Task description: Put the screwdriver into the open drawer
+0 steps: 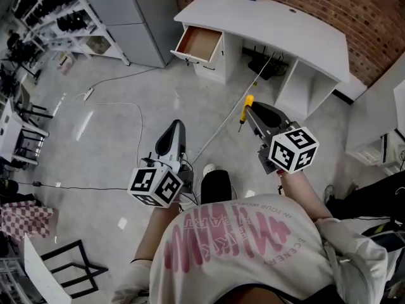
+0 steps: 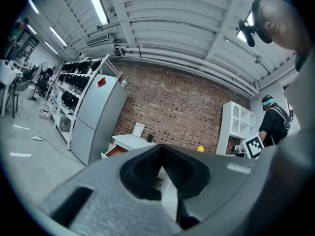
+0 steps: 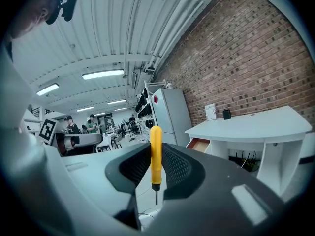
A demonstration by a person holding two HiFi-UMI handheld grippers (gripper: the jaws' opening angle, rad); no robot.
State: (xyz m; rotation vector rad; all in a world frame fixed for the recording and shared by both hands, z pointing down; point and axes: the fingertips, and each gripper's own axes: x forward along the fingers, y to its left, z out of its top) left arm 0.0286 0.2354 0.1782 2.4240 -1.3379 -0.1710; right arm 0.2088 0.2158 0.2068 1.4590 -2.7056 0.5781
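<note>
Right gripper (image 1: 250,113): jaws clamped on the screwdriver (image 1: 248,101), yellow handle up, metal tip hanging down
Left gripper (image 1: 178,125): jaws pressed together, nothing in them
Drawer (image 1: 199,44): pulled open under the white tabletop (image 1: 272,24), left end (wood-coloured inside)
Screwdriver spot: up in the air over the floor (image 1: 126,94), well apart from the drawer, so not in yet

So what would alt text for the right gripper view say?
A yellow-handled screwdriver stands upright, tip down, clamped between the dark jaws of the right gripper. Behind, a white desk with an open drawer stands against a brick wall.
</note>
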